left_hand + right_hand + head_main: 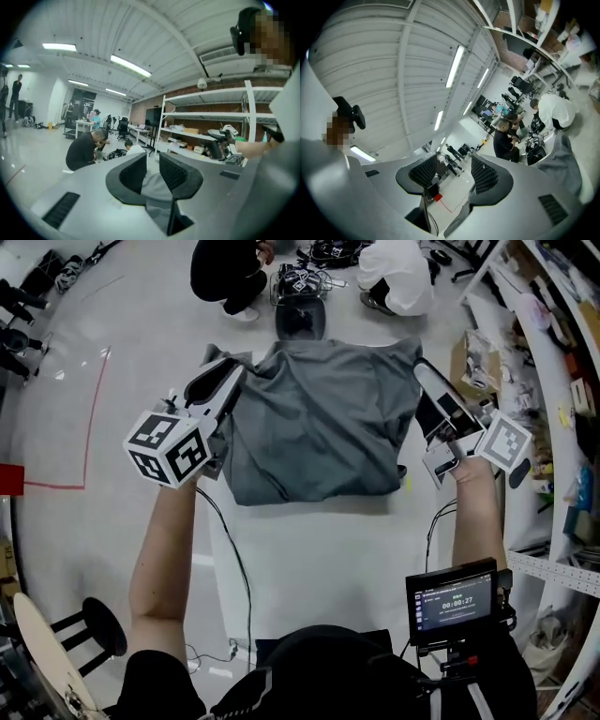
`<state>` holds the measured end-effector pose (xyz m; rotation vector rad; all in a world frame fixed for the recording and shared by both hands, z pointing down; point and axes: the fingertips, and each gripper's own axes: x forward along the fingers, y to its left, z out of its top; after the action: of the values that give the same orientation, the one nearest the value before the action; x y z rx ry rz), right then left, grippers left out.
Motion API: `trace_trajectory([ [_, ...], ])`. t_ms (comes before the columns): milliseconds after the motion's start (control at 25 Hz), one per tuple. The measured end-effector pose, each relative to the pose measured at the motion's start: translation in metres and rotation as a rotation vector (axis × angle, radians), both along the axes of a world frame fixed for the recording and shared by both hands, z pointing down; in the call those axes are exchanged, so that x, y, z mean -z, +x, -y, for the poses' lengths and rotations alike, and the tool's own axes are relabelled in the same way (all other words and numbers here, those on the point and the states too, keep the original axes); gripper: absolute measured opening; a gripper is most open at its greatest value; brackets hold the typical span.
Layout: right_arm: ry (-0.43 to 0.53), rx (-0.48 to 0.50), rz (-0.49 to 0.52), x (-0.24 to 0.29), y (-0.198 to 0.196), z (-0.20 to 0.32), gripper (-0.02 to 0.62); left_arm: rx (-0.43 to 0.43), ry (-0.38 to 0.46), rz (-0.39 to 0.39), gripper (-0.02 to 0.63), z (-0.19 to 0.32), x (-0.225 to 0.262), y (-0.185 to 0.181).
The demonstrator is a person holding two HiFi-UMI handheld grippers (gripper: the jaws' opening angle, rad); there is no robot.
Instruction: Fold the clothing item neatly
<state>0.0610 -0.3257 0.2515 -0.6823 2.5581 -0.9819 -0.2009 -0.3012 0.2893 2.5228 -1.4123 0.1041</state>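
A grey garment (319, 418) lies folded into a rough rectangle on the far half of the white table (319, 549). My left gripper (228, 371) hovers over its far left corner. In the left gripper view that gripper (151, 161) shows a narrow gap between the jaws, with grey cloth (157, 185) low in the gap; no pad presses on it. My right gripper (424, 371) is above the garment's far right corner. It (452, 161) stands wide open with only floor between the jaws, and the garment (567, 161) is off to its right.
Two people (225, 273) (398, 273) crouch on the floor beyond the table beside black gear (300, 287). Shelves (562, 352) and a cardboard box (469, 357) line the right side. A stool (94, 624) and red floor tape (89, 418) are at the left.
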Motion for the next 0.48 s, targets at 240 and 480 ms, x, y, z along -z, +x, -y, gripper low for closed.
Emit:
trace_trajectory([
  [240, 0.142, -0.047, -0.173, 0.049, -0.031, -0.067, 0.085, 0.057, 0.117, -0.101, 0.002, -0.097, 0.057, 0.0],
  [480, 0.187, -0.087, -0.313, 0.066, -0.04, -0.16, 0.008, 0.006, 0.164, -0.14, 0.0, -0.203, 0.101, 0.019],
])
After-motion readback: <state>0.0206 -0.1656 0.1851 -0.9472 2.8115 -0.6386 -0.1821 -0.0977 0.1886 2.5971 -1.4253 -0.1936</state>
